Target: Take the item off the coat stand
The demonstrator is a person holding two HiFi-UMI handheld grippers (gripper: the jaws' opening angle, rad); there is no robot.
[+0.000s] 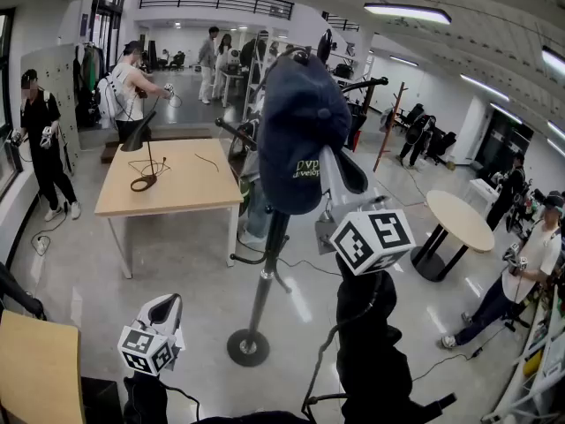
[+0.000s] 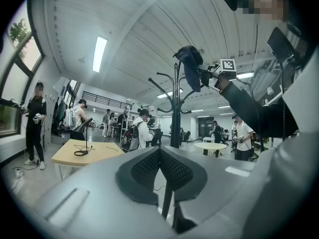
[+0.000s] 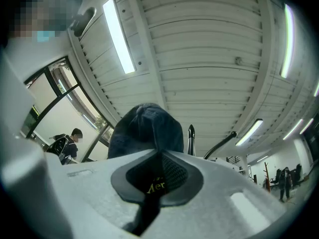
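A dark navy cap [image 1: 300, 131] with yellow lettering sits at the top of the black coat stand [image 1: 265, 272]. My right gripper [image 1: 328, 170] reaches up from below and is shut on the cap's brim. In the right gripper view the cap [image 3: 144, 131] fills the space above the jaws, and a hook tip [image 3: 191, 138] stands just to its right. Whether the cap still touches a hook I cannot tell. My left gripper [image 1: 168, 306] hangs low at the left, shut with nothing in it. From the left gripper [image 2: 160, 151] view, the cap [image 2: 190, 66] shows beside the stand's top [image 2: 175, 73].
A wooden table [image 1: 190, 193] with a black desk lamp [image 1: 141, 140] stands behind the coat stand. A round table [image 1: 459, 219] is at the right. Several people stand around the room. The stand's round base [image 1: 249, 347] rests on the floor. A desk corner [image 1: 35, 369] is at lower left.
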